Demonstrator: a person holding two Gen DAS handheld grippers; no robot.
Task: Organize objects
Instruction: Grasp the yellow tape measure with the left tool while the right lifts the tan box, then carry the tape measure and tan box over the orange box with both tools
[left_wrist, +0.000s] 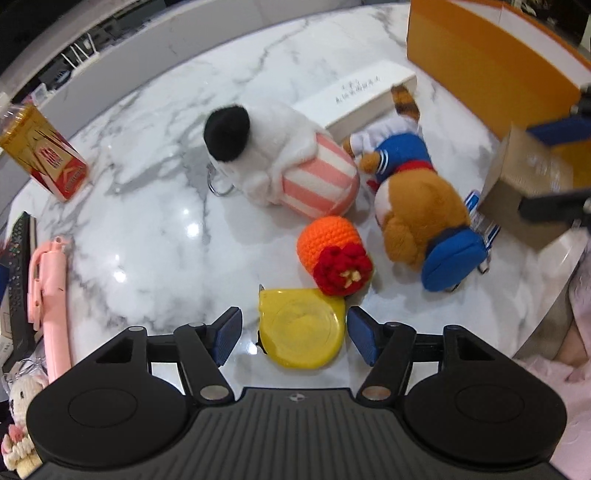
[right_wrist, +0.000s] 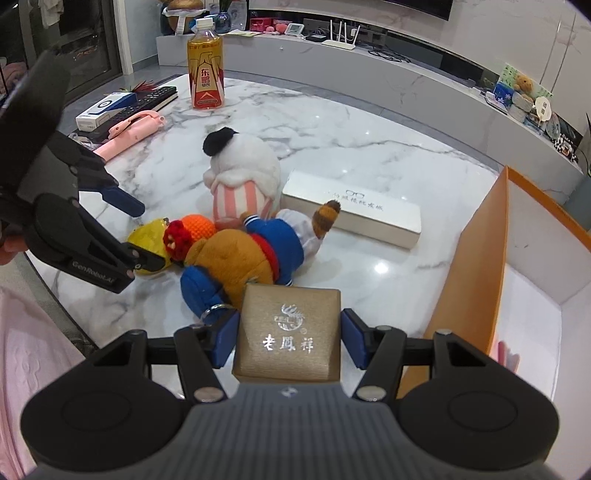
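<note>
While I hold my left gripper (left_wrist: 291, 334) over the marble table (left_wrist: 147, 229), its jaws stand released around the yellow tape measure (left_wrist: 301, 328), pads not pressing it. Just beyond lies the orange knitted toy (left_wrist: 332, 251), then the brown plush dog (left_wrist: 417, 206). Further right, my right gripper (right_wrist: 288, 338) is clenched on the tan box (right_wrist: 290, 336), lifted beside the orange bin (right_wrist: 469, 258).

Left gripper (left_wrist: 291, 334) spread wide around yellow tape measure (left_wrist: 301, 330) on marble table (left_wrist: 147, 229); orange crochet toy (left_wrist: 334, 254) touching beyond, brown plush (left_wrist: 417, 206) right.
</note>
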